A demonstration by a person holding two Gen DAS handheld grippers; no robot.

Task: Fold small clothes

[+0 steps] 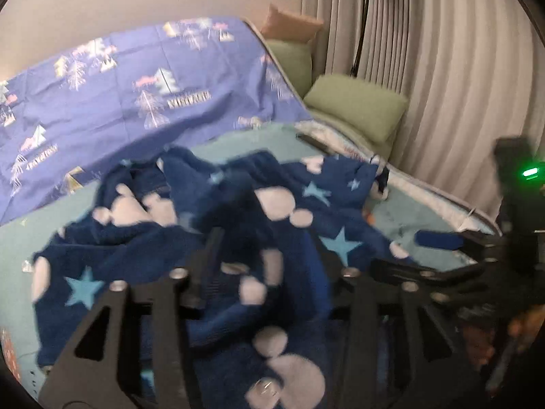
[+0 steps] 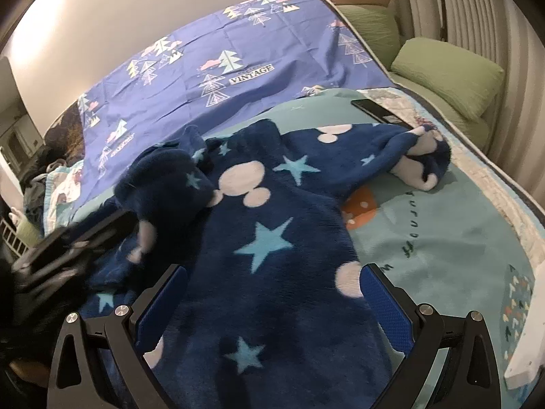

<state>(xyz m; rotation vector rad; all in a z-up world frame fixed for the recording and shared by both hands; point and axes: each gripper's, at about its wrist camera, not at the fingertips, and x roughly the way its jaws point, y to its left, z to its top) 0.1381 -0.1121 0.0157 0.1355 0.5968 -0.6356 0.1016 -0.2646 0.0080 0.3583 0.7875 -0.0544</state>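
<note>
Fleece garment (image 2: 265,238) bunched in my left gripper (image 1: 269,262) for folding — right gripper (image 2: 272,306) wide open, empty, astride it.

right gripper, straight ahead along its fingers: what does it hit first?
Most likely the navy fleece garment with stars and pink blobs. The right gripper, jaws wide open, already straddles it, and the fabric fills the line ahead. Whether the fingers touch it is unclear.

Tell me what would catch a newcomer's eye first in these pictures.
The crumpled navy fleece garment with pale blue stars and white blobs sprawls mid-bed on a teal printed blanket. Behind it lies a periwinkle sheet printed with trees. The right gripper hovers above the fleece, jaws wide.
</note>
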